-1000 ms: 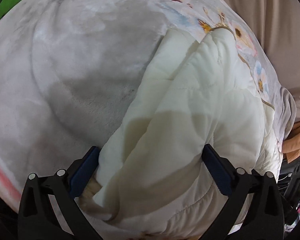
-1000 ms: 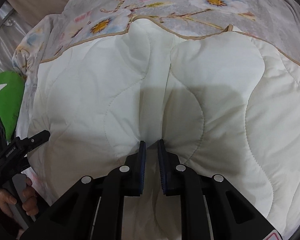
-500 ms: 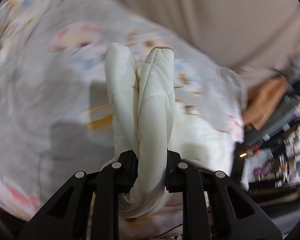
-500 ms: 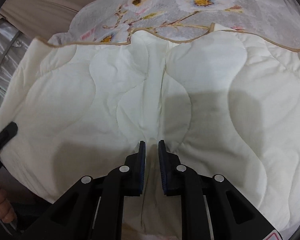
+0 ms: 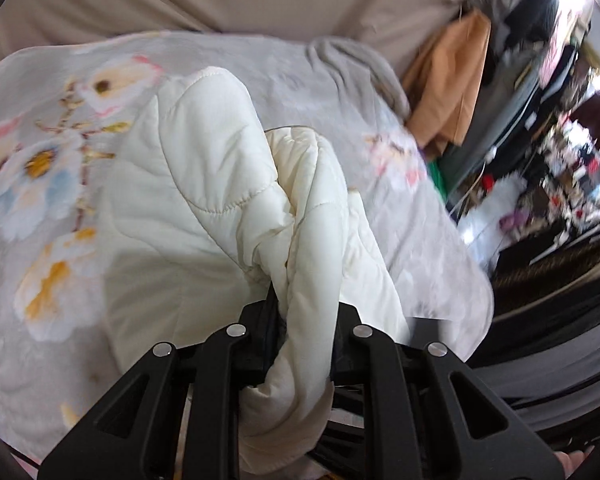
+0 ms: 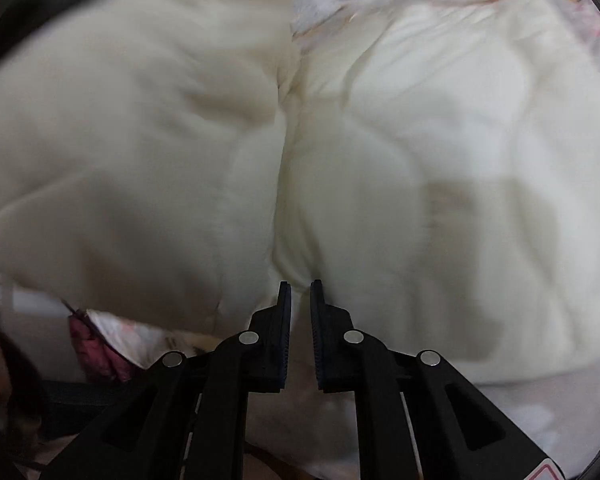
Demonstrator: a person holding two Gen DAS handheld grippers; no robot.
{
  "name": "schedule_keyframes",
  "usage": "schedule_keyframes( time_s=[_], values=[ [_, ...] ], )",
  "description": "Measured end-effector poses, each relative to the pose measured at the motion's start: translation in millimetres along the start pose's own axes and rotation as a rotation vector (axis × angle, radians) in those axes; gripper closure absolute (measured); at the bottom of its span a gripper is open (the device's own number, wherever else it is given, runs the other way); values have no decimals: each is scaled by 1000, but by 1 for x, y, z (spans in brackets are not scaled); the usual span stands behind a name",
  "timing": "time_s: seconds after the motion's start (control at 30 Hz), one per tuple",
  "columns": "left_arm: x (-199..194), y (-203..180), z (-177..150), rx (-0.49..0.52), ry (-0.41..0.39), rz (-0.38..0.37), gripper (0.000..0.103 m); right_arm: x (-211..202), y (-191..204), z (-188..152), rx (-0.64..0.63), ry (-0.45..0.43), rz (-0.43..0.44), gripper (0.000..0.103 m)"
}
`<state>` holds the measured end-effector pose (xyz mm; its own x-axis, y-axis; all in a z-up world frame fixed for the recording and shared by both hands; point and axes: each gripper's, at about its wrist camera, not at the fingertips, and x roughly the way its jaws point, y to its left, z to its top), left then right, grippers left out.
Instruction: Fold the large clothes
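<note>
Here the left gripper (image 5: 306,320) is clenched on a bunched fold of the cream quilt (image 5: 220,184), lifted above the floral blanket (image 5: 40,168); the right gripper (image 6: 300,300), jaws having just narrowed, pinches another quilt fold.

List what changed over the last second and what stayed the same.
The left gripper, whose jaws stood wide around a bunched edge of the cream quilted blanket, has closed on that fold and lifted it, swinging it so the room beside the bed shows. In the right wrist view the raised layer now billows across the upper left. Unchanged: the right gripper remains clamped on its pinch of the blanket, over the grey floral bedspread.
</note>
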<state>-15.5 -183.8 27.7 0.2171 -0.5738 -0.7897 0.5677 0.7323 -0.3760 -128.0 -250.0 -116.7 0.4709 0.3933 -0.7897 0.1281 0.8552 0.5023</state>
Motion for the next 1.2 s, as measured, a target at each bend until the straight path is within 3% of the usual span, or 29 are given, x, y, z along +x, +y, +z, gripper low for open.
schedule_keyframes(
  time_s=[0.07, 0.3, 0.5, 0.57, 0.67, 0.8, 0.87, 0.93, 1.07, 1.2],
  values=[
    [21, -9, -3, 24, 41, 13, 86, -22, -22, -8, 55, -46, -31, 87],
    [81, -32, -15, 88, 149, 83, 86, -75, -80, -28, 217, -152, -105, 87],
    [108, -39, -25, 102, 183, 135, 84, -91, -84, -20, 225, -191, -109, 85],
    [111, -40, -27, 99, 177, 141, 80, -97, -85, -11, 212, -205, -110, 79],
    [93, -41, -26, 75, 130, 115, 73, -107, -89, 3, 198, -236, -105, 60],
    [38, -37, -29, 30, 22, 59, 54, -120, -85, 26, 158, -267, -58, 48],
    [14, -29, -32, 9, -37, 71, 51, -122, -78, 37, 138, -276, -41, 41],
    [-5, -15, -35, -25, -71, 116, 49, -119, -72, 48, 133, -273, -9, 38],
    [-32, 17, -41, -125, -115, 100, 47, -107, -65, 58, 165, -241, 56, 37],
    [-51, 32, -43, -152, -159, 115, 43, -94, -56, 61, 191, -216, 100, 37]
  ],
)
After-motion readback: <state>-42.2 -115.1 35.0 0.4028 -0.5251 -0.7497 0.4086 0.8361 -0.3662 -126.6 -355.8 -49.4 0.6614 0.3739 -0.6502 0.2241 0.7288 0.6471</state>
